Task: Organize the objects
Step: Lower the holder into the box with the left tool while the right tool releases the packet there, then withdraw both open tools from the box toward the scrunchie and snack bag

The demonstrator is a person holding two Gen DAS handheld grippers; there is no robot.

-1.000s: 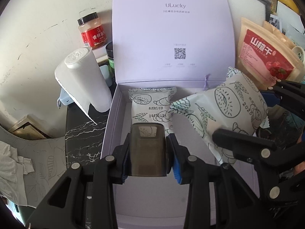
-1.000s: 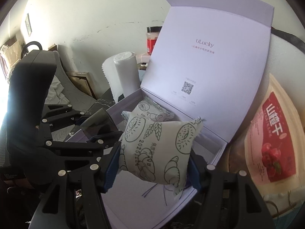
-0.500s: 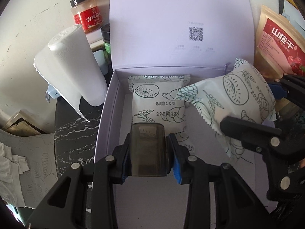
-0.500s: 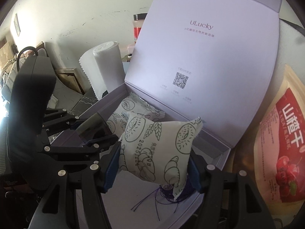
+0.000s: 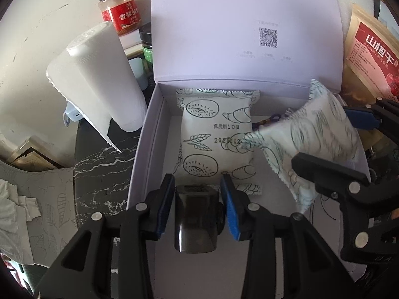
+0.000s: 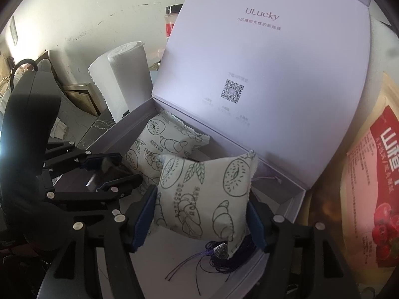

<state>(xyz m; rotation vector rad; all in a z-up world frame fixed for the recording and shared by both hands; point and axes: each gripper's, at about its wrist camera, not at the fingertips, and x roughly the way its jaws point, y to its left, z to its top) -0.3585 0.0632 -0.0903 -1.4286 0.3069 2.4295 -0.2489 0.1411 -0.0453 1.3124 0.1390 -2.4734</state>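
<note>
A pale lilac cardboard gift box (image 5: 149,149) with its hinged lid (image 5: 244,30) propped upright is seen lying open on a dark marble-veined bench (image 5: 99,169). One white plastic snack packet printed with bread drawings (image 5: 214,144) is lying flat on the box floor, against the rear wall.

A second white bread-printed packet (image 6: 207,194) is clamped between the blue-padded fingers of the right gripper (image 6: 202,218) and is held tilted above the right half of the box, beside the packet already placed. A small dark smoky translucent plastic case (image 5: 197,219) is clamped by the fingers of the left gripper (image 5: 198,206) and is held over the near part of the box, just in front of the lying packet.

A coil of purple cord with a small beaded charm (image 6: 219,251) is lying on the box floor directly beneath the held packet.

Several risks can be judged from here. The cord could be trapped under the packet if it is lowered straight down, so that the packet would sit crooked. The soft, air-filled packet could be squeezed out of the grip or burst if pressure is raised. The two grippers are close together over the same box, so a collision is possible if both are lowered at once. The upright lid could be knocked shut by a careless lift.
</note>
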